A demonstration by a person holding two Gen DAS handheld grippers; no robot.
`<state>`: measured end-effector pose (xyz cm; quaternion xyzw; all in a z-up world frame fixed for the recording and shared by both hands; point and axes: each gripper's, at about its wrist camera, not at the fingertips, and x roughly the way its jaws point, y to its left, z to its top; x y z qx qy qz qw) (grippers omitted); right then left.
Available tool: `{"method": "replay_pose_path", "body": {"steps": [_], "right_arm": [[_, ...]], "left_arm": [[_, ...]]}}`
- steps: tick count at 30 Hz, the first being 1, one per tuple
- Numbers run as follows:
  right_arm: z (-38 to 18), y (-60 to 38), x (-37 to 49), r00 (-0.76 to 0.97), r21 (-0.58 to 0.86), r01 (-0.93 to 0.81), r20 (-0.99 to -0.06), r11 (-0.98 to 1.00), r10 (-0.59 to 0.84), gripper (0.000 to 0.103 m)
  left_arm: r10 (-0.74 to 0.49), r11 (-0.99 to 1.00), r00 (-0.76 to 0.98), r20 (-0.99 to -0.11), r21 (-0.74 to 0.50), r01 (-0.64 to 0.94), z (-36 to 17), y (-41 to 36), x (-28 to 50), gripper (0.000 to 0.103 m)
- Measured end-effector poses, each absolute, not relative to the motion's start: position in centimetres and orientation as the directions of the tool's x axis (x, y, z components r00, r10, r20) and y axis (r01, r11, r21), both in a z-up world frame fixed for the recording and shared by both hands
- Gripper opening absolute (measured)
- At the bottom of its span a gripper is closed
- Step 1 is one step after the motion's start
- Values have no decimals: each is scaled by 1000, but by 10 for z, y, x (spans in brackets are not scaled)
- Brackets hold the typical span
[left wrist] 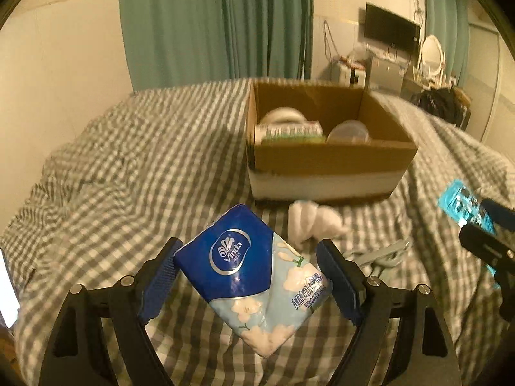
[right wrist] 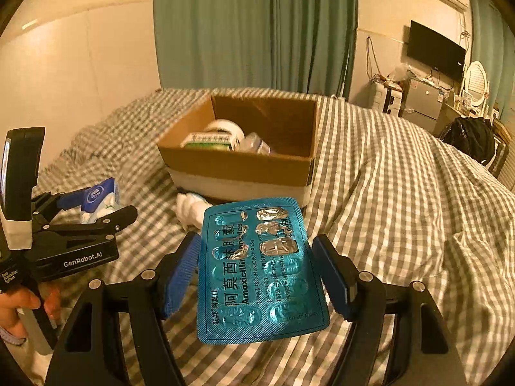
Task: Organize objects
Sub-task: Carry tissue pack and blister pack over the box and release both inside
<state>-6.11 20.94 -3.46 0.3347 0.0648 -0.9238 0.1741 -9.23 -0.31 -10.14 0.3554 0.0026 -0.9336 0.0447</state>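
Note:
My left gripper [left wrist: 248,257] is shut on a blue Vinda tissue pack [left wrist: 254,276], held tilted above the checked bedspread [left wrist: 128,177]. My right gripper [right wrist: 256,243] is shut on a teal amoxicillin blister pack [right wrist: 257,273], several of its cells torn. An open cardboard box [left wrist: 328,160] [right wrist: 238,167] stands ahead on the bed, holding a white round tub [right wrist: 225,127], a green-and-white carton [right wrist: 209,140] and a clear container [left wrist: 349,132]. In the right wrist view the left gripper [right wrist: 96,212] hangs to my left with the tissue pack [right wrist: 99,196].
A crumpled white cloth [left wrist: 309,222] [right wrist: 190,209] lies just in front of the box, with a grey object [left wrist: 379,254] beside it. A hand [right wrist: 19,305] holds the left gripper. A black bag [right wrist: 470,138] sits beyond the bed's right side, green curtains [left wrist: 212,25] behind.

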Motion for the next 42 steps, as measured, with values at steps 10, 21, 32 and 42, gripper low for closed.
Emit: {"method": "replay_pose_path", "body": {"steps": [10, 21, 32, 42], "right_arm": [[51, 208, -70, -792, -42, 376, -534, -926, -298, 71], [82, 180, -159, -781, -9, 423, -511, -906, -359, 71], [56, 166, -263, -782, -45, 413, -529, -910, -329, 71], [-6, 159, -316, -727, 6, 403, -606, -915, -324, 71]], "left_arm": [[-20, -999, -849, -528, 34, 3, -25, 12, -109, 86], [-11, -994, -869, -495, 102, -46, -5, 23, -201, 86], [-2, -988, -856, -517, 131, -76, -36, 35, -298, 86], [33, -993, -793, -609, 72, -96, -86, 30, -325, 86]]}}
